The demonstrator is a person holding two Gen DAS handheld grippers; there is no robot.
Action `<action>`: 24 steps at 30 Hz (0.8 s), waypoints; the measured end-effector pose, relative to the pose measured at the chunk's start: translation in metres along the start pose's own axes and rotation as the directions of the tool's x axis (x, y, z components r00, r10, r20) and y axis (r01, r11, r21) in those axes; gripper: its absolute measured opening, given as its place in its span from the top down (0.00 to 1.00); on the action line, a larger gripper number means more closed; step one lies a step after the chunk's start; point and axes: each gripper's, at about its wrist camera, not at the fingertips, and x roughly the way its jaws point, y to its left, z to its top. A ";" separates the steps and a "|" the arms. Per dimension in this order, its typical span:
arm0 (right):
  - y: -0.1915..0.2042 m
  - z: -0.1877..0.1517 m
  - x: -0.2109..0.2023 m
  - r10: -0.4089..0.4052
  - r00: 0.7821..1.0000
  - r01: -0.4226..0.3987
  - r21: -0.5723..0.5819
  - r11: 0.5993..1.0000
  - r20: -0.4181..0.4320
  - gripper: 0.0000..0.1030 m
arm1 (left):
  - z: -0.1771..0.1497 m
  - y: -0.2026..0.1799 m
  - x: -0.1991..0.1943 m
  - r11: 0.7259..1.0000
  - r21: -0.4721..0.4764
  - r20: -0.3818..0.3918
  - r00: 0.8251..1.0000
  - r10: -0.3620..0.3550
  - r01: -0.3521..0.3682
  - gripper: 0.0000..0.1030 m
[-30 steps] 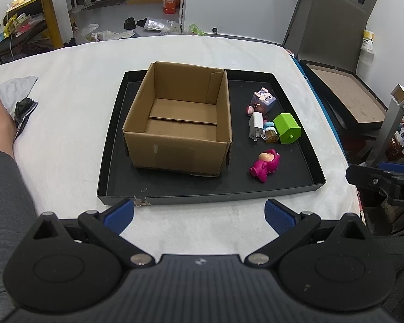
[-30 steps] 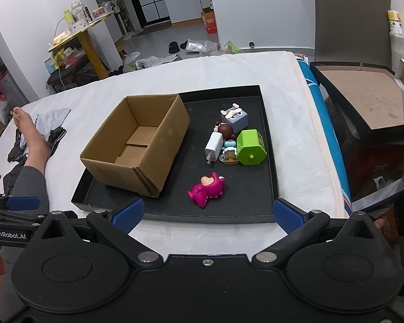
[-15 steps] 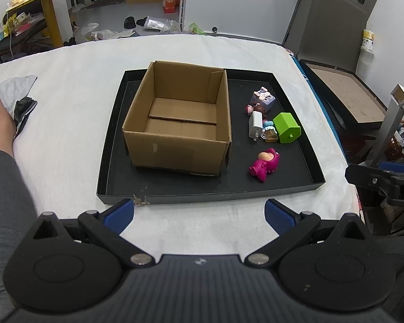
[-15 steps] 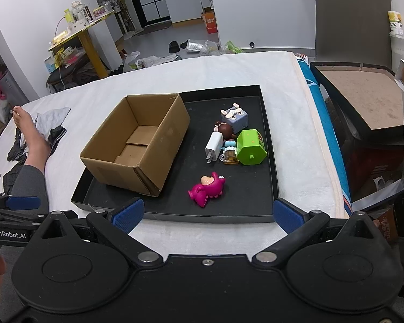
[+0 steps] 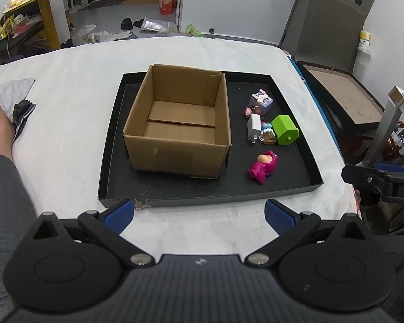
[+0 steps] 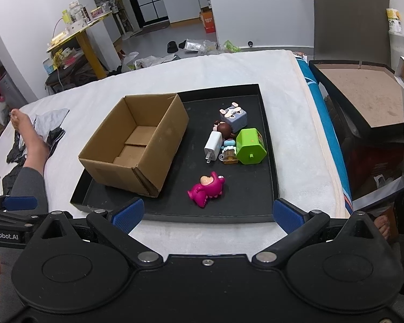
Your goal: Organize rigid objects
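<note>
An empty open cardboard box (image 5: 179, 123) (image 6: 137, 145) stands in the left half of a black tray (image 5: 175, 193) (image 6: 269, 145). To its right lie small toys: a pink figure (image 5: 264, 165) (image 6: 207, 188), a green house-shaped block (image 5: 284, 130) (image 6: 250, 146), a white charger plug (image 5: 253, 127) (image 6: 212, 146), a grey cube figure (image 5: 261, 102) (image 6: 233, 115), a brown-haired doll (image 6: 225, 129) and a tiny mug (image 6: 230, 156). My left gripper (image 5: 199, 211) hangs open in front of the tray's near edge. My right gripper (image 6: 207, 214) is open too, just short of the pink figure.
The tray rests on a white cloth (image 5: 67, 102) over a bed-like surface. A person's bare foot and grey-sleeved leg (image 6: 29, 148) lie at the left, beside dark and grey cloth (image 5: 18, 99). A second black tray with a brown board (image 6: 363, 94) stands off the right side.
Almost nothing differs; both views have shifted only slightly and the toys and box have stayed in place.
</note>
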 end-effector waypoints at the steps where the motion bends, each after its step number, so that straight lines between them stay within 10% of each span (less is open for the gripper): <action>1: -0.001 0.000 0.000 0.000 1.000 0.000 0.006 1.000 0.002 0.00 | 0.001 0.001 0.000 1.000 0.000 0.000 1.000 -0.004 0.004 0.00; 24: -0.013 0.001 0.036 -0.036 0.999 0.035 0.073 0.997 0.001 0.00 | 0.025 0.046 0.019 0.994 -0.069 0.049 0.996 -0.080 0.083 0.01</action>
